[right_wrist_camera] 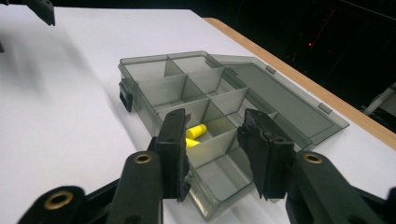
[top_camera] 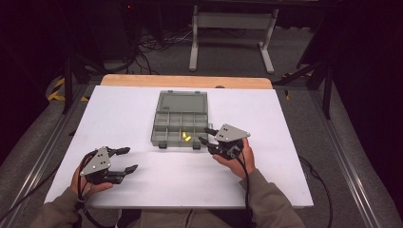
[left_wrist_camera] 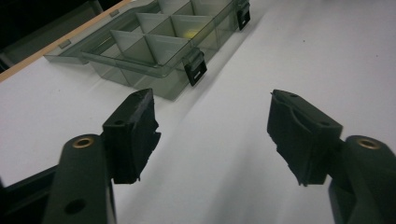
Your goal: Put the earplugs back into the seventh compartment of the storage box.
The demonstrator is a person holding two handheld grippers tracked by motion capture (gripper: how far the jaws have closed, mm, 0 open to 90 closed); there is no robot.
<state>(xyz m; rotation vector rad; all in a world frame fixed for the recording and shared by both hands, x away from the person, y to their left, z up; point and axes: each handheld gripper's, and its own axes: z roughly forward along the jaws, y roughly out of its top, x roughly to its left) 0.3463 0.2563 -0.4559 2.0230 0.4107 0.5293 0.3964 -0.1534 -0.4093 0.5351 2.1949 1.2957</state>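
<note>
Grey translucent plastic forms the compartment box (top_camera: 180, 124), which lies open on the white counter (top_camera: 142, 166) with its lid (top_camera: 182, 101) folded flat toward the far edge. Two yellow earplugs (top_camera: 186, 137) rest in one compartment of the near row, just right of the box's centre line.

Your right hand-held gripper (top_camera: 205, 134) sits at the box's near right corner, jaws pointing left across that corner. In the right gripper view, its jaws stand partly open with nothing between the pads, and the yellow earplugs (right_wrist_camera: 192, 135) show directly ahead through the gap, one compartment beyond the jaw tips. The plugs lie side by side, long axes roughly across the line of approach, so the jaws as now oriented would close along their length rather than across it.

Your left hand-held gripper (top_camera: 129, 159) rests well apart from the box, near the counter's front left, jaws at a moderate spread and empty. In the left gripper view, the box (left_wrist_camera: 154, 51) lies ahead and to the left, with its near latch (left_wrist_camera: 195, 69) facing the jaws.

The right hand is plainly the nearer one. Any reach for the earplugs should likely come from it, travelling forward and down over the compartment wall. Expect the divider walls to limit jaw clearance.
</note>
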